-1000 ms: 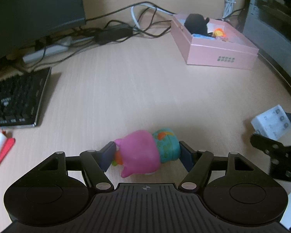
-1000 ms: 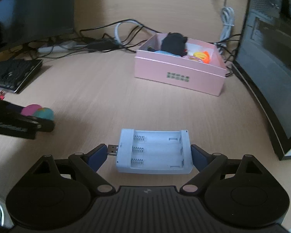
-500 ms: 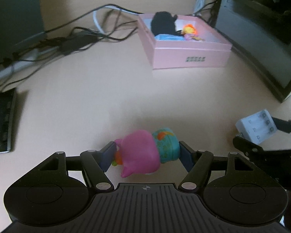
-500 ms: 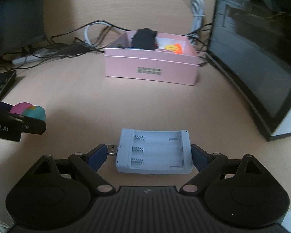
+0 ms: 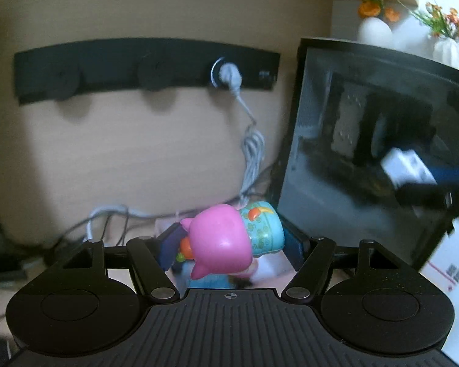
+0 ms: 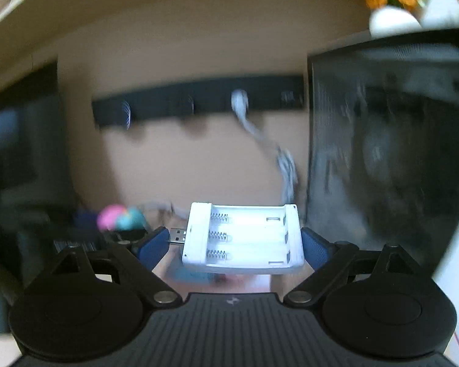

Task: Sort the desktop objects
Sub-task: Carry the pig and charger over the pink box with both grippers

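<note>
While both of your tools ride high, each carries its load toward the back of the scene. Your left tool is clamped on the pink-and-teal toy figure, which lies sideways between the blue pads at the lower centre of the left wrist view. Your right tool is clamped end to end on the white battery charger, its USB plug against the left pad, at lower centre of the right wrist view. Blurred pink and blue just under each load may be the sorting box, but I cannot tell for sure. Behind stand the black socket strip at upper left and the glass-sided computer case at right. I judge this the carry step. Next, tilt down to find the box, bring each load over it, and only then spread the pads.
</note>
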{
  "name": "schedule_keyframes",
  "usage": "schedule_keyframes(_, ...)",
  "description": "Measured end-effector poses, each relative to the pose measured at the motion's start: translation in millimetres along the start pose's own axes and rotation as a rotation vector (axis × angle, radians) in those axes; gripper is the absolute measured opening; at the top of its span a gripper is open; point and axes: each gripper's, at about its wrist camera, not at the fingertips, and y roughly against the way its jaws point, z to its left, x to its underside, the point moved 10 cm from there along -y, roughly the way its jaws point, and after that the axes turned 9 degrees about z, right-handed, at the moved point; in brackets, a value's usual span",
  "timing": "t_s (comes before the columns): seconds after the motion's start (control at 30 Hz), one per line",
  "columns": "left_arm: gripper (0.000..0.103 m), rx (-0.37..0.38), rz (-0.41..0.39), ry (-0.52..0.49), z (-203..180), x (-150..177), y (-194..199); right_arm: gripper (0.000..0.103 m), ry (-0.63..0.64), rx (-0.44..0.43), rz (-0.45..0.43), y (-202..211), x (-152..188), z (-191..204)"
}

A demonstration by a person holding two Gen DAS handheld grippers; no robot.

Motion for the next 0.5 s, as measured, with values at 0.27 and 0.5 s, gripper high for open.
schedule_keyframes(0.27,0.074,-0.07,0.029,0.046,19,6,-35,0.091,0.001,0.002,0.073,-86,-49,-3)
schedule_keyframes(0.5,0.074,-0.116,0.043,0.14,55,35,-36,0.091,-0.111,-0.043,0.254,-193,-31,-8)
